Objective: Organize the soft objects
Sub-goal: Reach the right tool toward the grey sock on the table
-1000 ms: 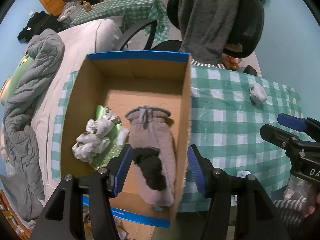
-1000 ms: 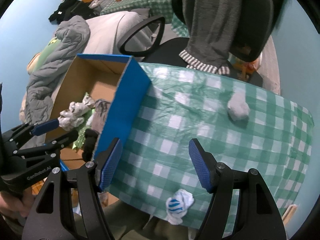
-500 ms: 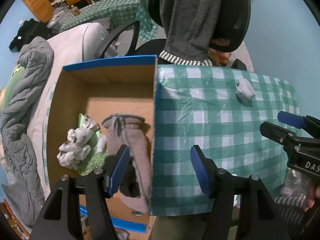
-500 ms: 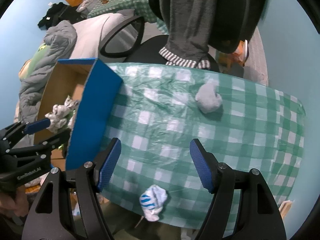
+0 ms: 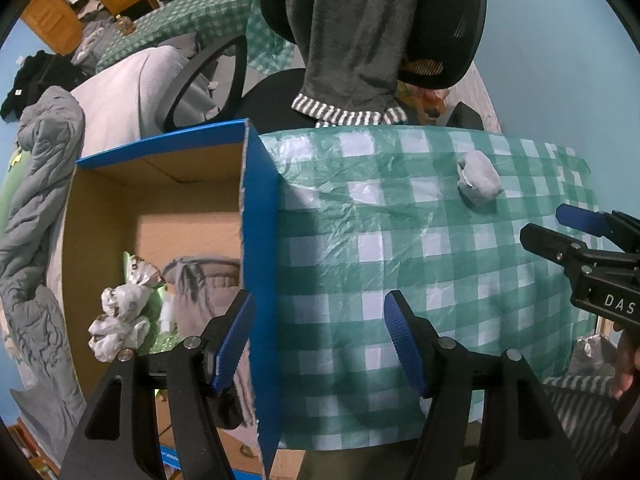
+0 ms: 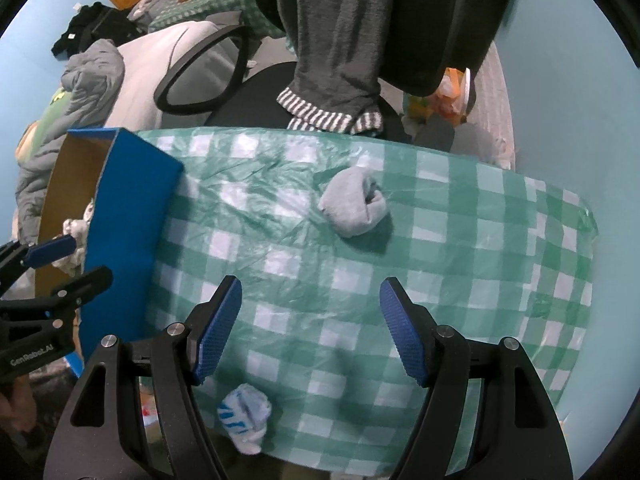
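The left claw (image 5: 318, 338) hung with its jaws wide and just opened further, nothing between them, straddling the blue wall of the cardboard box (image 5: 258, 240) at the bench's (image 5: 400, 264) 9 o'clock edge, where crumpled white socks (image 5: 118, 320) and a grey garment (image 5: 204, 292) lay inside. The right claw (image 6: 310, 330) was also wide and empty above the green-checked cloth, with the grey sock ball (image 6: 354, 204) resting on the bench toward 12 o'clock of it. A blue-and-white sock ball (image 6: 244, 416) sat at the bench's near edge, about 7 o'clock of that claw, behind its left finger.
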A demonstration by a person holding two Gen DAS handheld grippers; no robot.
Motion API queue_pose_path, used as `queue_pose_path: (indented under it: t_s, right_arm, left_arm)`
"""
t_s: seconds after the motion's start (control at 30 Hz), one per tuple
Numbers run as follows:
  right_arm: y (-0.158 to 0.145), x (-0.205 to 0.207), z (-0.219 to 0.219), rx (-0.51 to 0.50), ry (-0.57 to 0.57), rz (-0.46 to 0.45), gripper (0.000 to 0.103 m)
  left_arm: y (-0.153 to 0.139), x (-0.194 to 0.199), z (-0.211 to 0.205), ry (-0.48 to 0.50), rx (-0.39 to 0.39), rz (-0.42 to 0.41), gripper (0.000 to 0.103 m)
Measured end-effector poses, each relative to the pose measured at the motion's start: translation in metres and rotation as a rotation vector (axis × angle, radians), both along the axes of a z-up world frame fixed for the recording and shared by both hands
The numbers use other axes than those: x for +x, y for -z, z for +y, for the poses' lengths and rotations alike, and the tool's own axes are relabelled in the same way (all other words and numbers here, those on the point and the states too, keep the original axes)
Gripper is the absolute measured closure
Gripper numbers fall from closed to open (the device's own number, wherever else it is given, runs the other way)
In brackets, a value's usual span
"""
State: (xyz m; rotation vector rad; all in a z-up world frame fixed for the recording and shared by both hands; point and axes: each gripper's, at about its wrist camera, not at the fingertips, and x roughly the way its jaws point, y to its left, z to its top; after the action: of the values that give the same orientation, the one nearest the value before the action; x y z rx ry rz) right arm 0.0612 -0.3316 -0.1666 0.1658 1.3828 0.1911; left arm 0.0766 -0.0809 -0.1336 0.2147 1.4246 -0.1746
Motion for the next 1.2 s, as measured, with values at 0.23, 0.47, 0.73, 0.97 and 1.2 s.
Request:
queue_pose_path:
  t_s: [0.23, 0.47, 0.73, 0.97, 1.2]
  right_arm:
    - [0.014, 0.019, -0.004, -0.009, -0.008, 0.009, 0.030]
    - [0.031, 0.038, -0.007, -0.025, -0.018, 0.025, 0.030]
    - [0.053, 0.051, -0.010, -0.041, -0.017, 0.056, 0.030]
    - [0.070, 0.061, -0.011, -0.063, -0.018, 0.070, 0.030]
    - [0.087, 0.064, -0.012, -0.075, -0.007, 0.090, 0.030]
  left_arm:
    - [0.015, 0.013, -0.006, -0.004, 0.004, 0.028, 0.035]
    - [0.027, 0.022, -0.017, 0.004, -0.009, 0.048, 0.035]
    - [0.040, 0.038, -0.021, -0.011, -0.020, 0.059, 0.035]
    - [0.054, 0.045, -0.026, -0.010, -0.011, 0.073, 0.035]
    - [0.060, 0.043, -0.029, -0.001, -0.009, 0.083, 0.035]
